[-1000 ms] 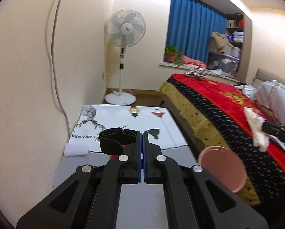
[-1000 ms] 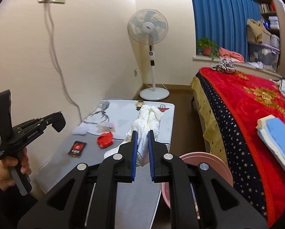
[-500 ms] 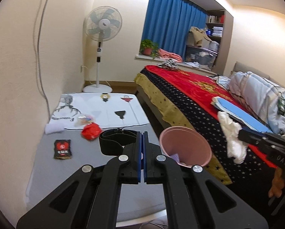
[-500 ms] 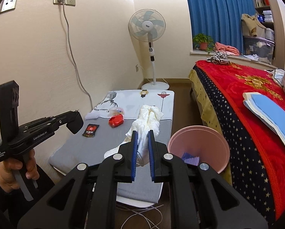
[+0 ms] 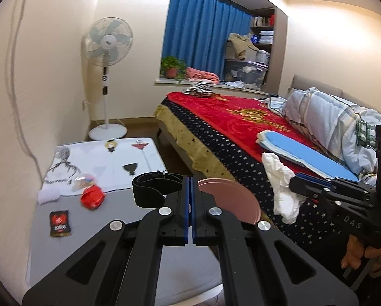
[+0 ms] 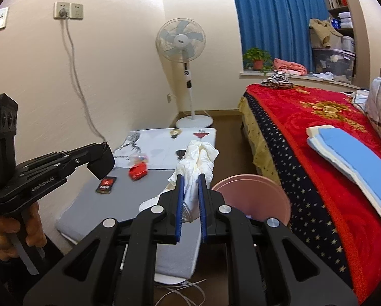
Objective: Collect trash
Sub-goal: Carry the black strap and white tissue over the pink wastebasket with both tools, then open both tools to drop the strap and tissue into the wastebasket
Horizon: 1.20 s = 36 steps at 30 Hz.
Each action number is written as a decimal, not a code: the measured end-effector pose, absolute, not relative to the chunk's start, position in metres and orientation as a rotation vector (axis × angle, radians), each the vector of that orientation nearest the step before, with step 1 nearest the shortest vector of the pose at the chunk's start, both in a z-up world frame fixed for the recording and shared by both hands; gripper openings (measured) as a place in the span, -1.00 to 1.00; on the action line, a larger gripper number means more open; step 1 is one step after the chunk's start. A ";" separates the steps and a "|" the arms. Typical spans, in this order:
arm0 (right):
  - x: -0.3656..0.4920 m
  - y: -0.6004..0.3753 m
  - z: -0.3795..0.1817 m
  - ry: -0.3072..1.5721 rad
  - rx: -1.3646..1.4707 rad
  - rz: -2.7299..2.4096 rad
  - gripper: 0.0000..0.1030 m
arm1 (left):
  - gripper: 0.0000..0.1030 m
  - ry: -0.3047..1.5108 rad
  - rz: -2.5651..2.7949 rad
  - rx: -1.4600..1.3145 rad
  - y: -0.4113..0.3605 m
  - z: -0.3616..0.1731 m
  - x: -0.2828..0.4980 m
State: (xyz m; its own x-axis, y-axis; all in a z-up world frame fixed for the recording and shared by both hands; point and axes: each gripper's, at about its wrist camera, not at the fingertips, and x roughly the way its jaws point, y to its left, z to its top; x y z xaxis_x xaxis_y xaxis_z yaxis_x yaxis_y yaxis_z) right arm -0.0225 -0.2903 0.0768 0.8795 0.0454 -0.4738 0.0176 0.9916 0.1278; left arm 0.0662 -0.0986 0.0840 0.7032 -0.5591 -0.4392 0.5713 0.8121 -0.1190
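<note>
Reading "DAS" on right tongs (image 5: 296,179), "GenRobot.AI" on left tongs (image 6: 101,164).

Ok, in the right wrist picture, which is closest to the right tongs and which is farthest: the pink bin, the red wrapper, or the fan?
From the right tongs, which grip a white tissue:
1. Pink bin, just right of the tips, on the floor.
2. Red wrapper, farther off to the left, on the grey mat.
3. Fan, far back by the wall.

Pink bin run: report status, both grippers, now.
Right gripper shut on white crumpled tissue, beside the pink bin. Left gripper shut on a black strap. Wrappers on the mat. Nothing blocking the bin.
</note>
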 end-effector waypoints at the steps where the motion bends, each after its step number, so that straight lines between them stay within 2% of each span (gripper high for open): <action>1: -0.020 -0.293 0.077 0.496 0.129 0.009 -0.78 | -0.98 0.478 -0.637 0.033 -0.106 0.085 0.070; 15: 0.047 -0.371 0.064 0.558 0.088 -0.124 -0.78 | -0.98 0.558 -0.741 0.069 -0.210 0.066 0.136; 30: 0.136 -0.430 -0.031 0.790 0.185 -0.214 -0.76 | -0.97 0.753 -0.780 0.135 -0.297 -0.044 0.213; 33: 0.139 -0.430 -0.042 0.807 0.179 -0.236 -0.68 | -0.97 0.766 -0.765 0.145 -0.300 -0.056 0.221; 34: 0.140 -0.431 -0.045 0.814 0.182 -0.241 -0.59 | -0.85 0.771 -0.743 0.144 -0.300 -0.060 0.224; 35: 0.141 -0.434 -0.048 0.827 0.192 -0.248 -0.48 | -0.66 0.773 -0.726 0.130 -0.298 -0.064 0.227; 36: 0.141 -0.437 -0.051 0.833 0.205 -0.266 -0.14 | 0.12 0.777 -0.714 0.120 -0.297 -0.066 0.229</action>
State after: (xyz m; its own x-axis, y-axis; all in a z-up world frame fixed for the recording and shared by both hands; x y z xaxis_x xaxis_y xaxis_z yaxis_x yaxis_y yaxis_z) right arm 0.1409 -0.4371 -0.0508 0.6428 -0.1520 -0.7508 0.3115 0.9473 0.0750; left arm 0.2291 -0.2967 -0.0658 0.4935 -0.5450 -0.6779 0.6298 0.7614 -0.1537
